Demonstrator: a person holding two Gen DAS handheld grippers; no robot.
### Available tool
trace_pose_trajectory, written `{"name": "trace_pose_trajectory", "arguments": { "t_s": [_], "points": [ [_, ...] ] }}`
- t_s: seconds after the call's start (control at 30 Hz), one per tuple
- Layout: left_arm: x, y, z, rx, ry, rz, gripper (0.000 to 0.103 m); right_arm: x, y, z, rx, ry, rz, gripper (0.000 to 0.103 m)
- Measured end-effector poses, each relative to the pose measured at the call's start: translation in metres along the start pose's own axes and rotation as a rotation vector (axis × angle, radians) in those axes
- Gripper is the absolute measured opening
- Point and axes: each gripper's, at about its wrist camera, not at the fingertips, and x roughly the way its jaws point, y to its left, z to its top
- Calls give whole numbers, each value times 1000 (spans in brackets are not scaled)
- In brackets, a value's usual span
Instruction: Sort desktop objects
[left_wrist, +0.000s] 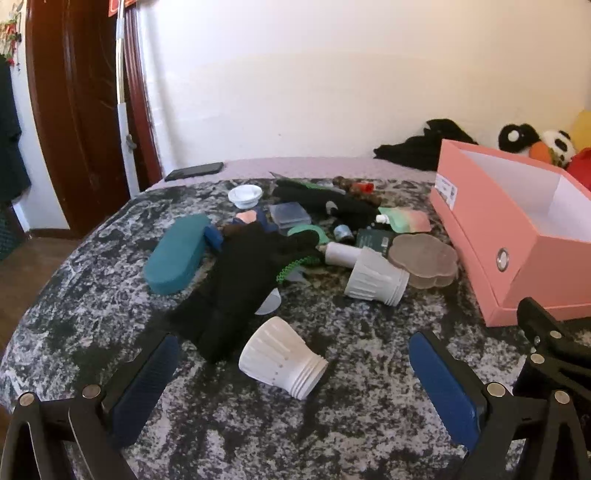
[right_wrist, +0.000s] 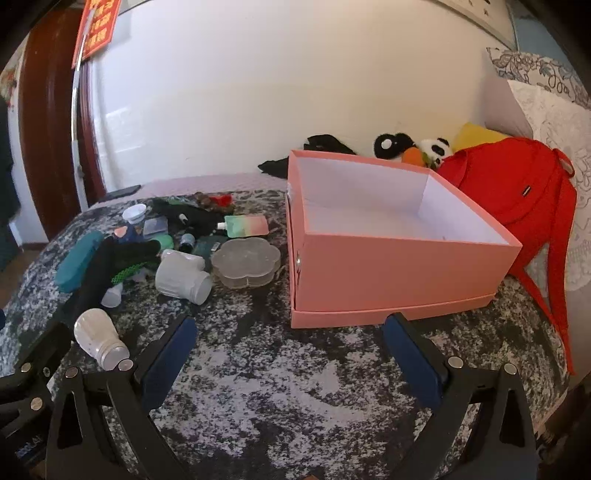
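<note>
A pile of small objects lies on the mottled black-and-grey cloth (left_wrist: 332, 424). A white ribbed cup (left_wrist: 281, 357) lies on its side just ahead of my open, empty left gripper (left_wrist: 291, 354); it also shows in the right wrist view (right_wrist: 99, 338). A second white ribbed cup (left_wrist: 376, 277) (right_wrist: 181, 277), a teal case (left_wrist: 176, 254), black gloves (left_wrist: 240, 284) and a clear flower-shaped box (left_wrist: 424, 260) (right_wrist: 246, 261) lie behind. An open, empty pink box (left_wrist: 517, 225) (right_wrist: 388, 254) stands at right. My right gripper (right_wrist: 290, 334) is open and empty in front of the pink box.
A black phone (left_wrist: 194, 171) lies at the far edge. A red backpack (right_wrist: 517, 188), plush toys (right_wrist: 417, 149) and a pillow (right_wrist: 546, 110) sit behind and right of the box. A dark wooden door (left_wrist: 77, 110) stands at left. The right gripper's body (left_wrist: 554, 350) shows beside my left one.
</note>
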Motion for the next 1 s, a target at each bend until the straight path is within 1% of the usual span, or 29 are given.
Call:
{"name": "trace_pose_trajectory", "arguments": {
  "t_s": [0.2, 0.33, 0.57, 1.0],
  "points": [
    [4, -2, 1, 11, 1, 2, 103, -1, -1, 4, -16, -12, -15, 103],
    [0, 0, -1, 14, -7, 2, 103, -1, 0, 1, -8, -33, -21, 103],
    [2, 0, -3, 13, 12, 5, 103, -2, -3, 2, 0, -28, -23, 103],
    [2, 4, -1, 10, 4, 23, 103, -3, -3, 0, -4, -34, -25, 103]
  ]
}}
